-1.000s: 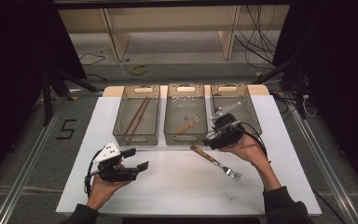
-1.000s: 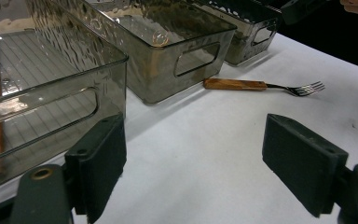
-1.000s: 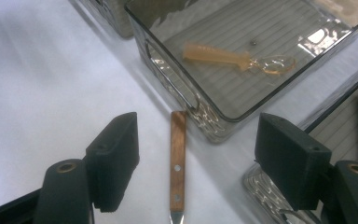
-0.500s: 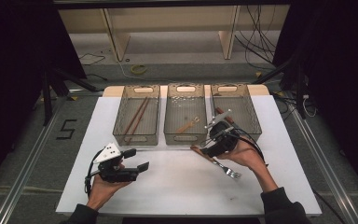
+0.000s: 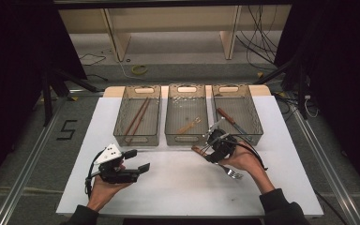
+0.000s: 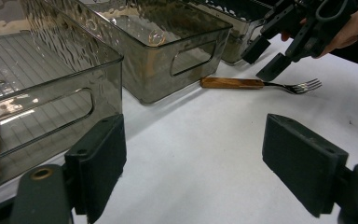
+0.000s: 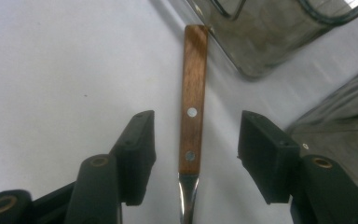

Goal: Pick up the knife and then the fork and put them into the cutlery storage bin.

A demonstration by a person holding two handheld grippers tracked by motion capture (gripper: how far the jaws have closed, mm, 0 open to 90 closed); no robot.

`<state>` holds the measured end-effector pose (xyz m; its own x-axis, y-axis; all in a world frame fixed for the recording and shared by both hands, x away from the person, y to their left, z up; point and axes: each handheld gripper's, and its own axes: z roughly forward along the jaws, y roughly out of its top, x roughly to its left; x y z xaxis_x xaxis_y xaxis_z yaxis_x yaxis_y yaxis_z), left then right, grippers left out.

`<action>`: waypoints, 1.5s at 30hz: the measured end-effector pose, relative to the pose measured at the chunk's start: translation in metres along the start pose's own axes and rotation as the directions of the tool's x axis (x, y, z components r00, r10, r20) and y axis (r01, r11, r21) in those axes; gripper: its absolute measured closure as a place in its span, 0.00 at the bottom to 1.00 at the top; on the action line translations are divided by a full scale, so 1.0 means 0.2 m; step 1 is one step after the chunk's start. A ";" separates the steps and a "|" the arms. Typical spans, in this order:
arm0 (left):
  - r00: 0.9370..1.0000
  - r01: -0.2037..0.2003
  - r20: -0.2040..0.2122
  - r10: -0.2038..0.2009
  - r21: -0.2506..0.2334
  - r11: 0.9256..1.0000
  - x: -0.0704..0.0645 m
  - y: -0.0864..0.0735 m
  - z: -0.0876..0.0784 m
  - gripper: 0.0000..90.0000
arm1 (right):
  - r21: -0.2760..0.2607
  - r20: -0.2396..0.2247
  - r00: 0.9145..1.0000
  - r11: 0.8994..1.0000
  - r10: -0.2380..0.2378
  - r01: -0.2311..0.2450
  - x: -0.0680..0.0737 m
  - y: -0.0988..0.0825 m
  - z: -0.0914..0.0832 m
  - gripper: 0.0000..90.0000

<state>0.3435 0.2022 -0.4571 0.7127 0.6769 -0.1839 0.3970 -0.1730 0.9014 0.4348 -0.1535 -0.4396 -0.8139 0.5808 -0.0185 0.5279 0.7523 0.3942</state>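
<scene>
A fork (image 5: 232,172) with a wooden handle (image 7: 192,93) lies on the white table cover in front of the middle and right bins; it is also in the left gripper view (image 6: 233,83). My right gripper (image 5: 207,152) points down at it. Its jaws (image 7: 193,140) stand on either side of the handle and have just been closing, with gaps left on both sides, so the pads do not touch the wood. My left gripper (image 5: 138,161) is held at the front left, open (image 6: 193,163), with nothing between its jaws.
Three clear grey bins stand side by side at the back: the left bin (image 5: 137,138) holds chopsticks (image 5: 136,119), the middle bin (image 5: 186,139) a small wooden utensil (image 5: 190,125), the right bin (image 5: 255,133) a wooden-handled knife (image 5: 227,117). The white cover (image 5: 178,187) spreads in front.
My right gripper has come down and toward the front left onto the fork's handle, and its jaws have narrowed. The left gripper has stayed put.
</scene>
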 end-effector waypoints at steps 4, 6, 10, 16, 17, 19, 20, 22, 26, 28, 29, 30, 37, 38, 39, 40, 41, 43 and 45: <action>1.000 0.000 0.001 0.000 0.000 1.000 0.00 0.00 0.00 0.23 | 0.013 -0.005 1.000 1.000 -0.002 0.002 0.00 0.00 0.02 0.57; 1.000 -0.003 0.002 0.003 0.003 1.000 0.00 0.00 0.00 0.23 | 0.024 0.000 1.000 1.000 -0.003 0.003 0.00 -0.01 0.04 0.61; 1.000 -0.004 0.004 0.004 0.003 1.000 0.00 0.00 0.00 0.23 | 0.047 0.005 1.000 0.999 -0.005 0.005 0.00 -0.01 0.06 0.65; 1.000 -0.009 0.005 0.009 0.008 1.000 0.00 0.00 0.00 0.23 | 0.063 -0.006 1.000 0.998 -0.010 0.011 0.00 -0.01 0.08 0.72; 1.000 -0.009 0.005 0.009 0.008 1.000 0.00 0.00 0.00 0.23 | 0.067 -0.004 1.000 0.998 -0.014 0.014 0.00 -0.01 0.08 0.73; 1.000 -0.008 0.005 0.008 0.008 1.000 0.00 0.00 0.00 0.23 | 0.070 -0.003 1.000 0.997 -0.013 0.013 0.00 -0.01 0.08 0.74; 1.000 -0.008 0.004 0.008 0.008 1.000 0.00 0.00 0.00 0.23 | 0.073 0.001 1.000 0.997 -0.010 0.010 0.00 -0.01 0.09 0.76; 1.000 -0.008 0.004 0.008 0.008 1.000 0.00 0.00 0.00 0.23 | 0.077 0.001 1.000 0.997 -0.010 0.009 0.00 -0.01 0.09 0.76; 1.000 -0.010 0.003 0.010 0.011 1.000 0.00 0.00 0.00 0.23 | 0.082 -0.005 1.000 0.997 -0.009 0.010 0.00 -0.02 0.11 0.79; 1.000 -0.010 0.002 0.010 0.010 1.000 0.00 0.00 0.01 0.23 | 0.082 -0.007 1.000 0.996 -0.020 0.020 0.00 -0.01 0.11 0.83; 1.000 -0.011 0.002 0.010 0.011 1.000 0.00 0.00 0.00 0.23 | 0.086 -0.004 1.000 0.996 -0.026 0.026 0.01 -0.01 0.11 0.84; 1.000 -0.010 0.002 0.010 0.009 1.000 0.00 0.00 0.01 0.23 | 0.086 -0.004 1.000 0.996 -0.026 0.026 0.01 -0.01 0.11 0.84; 1.000 -0.012 0.002 0.012 0.010 1.000 0.00 0.00 0.01 0.23 | 0.110 0.000 1.000 0.994 -0.025 0.025 0.01 0.00 0.11 0.86; 1.000 -0.011 0.002 0.011 0.010 1.000 0.00 0.00 0.01 0.23 | 0.112 0.004 0.999 0.993 -0.032 0.031 0.02 0.01 0.11 0.86; 1.000 -0.011 0.002 0.011 0.010 1.000 0.00 0.00 0.00 0.23 | 0.116 0.004 0.999 0.993 -0.036 0.035 0.02 0.01 0.11 0.86; 1.000 -0.012 0.002 0.012 0.010 1.000 0.00 0.00 0.00 0.23 | 0.119 0.002 0.999 0.992 -0.041 0.040 0.02 0.01 0.11 0.86; 1.000 -0.011 0.002 0.011 0.010 1.000 0.00 0.00 0.00 0.23 | 0.118 -0.002 0.999 0.992 -0.039 0.039 0.02 0.01 0.11 0.86; 1.000 -0.009 0.002 0.009 0.010 1.000 0.00 0.00 0.00 0.24 | 0.112 -0.007 0.999 0.993 -0.039 0.040 0.02 0.01 0.10 0.86; 1.000 -0.010 0.002 0.010 0.012 1.000 0.00 0.00 0.00 0.24 | 0.108 -0.018 0.999 0.994 -0.030 0.032 0.02 0.01 0.09 0.86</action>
<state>0.3436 0.2019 -0.4575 0.7181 0.6734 -0.1757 0.3966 -0.1885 0.8985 0.4374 -0.1448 -0.4560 -0.8336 0.5521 -0.0137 0.5248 0.7995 0.2922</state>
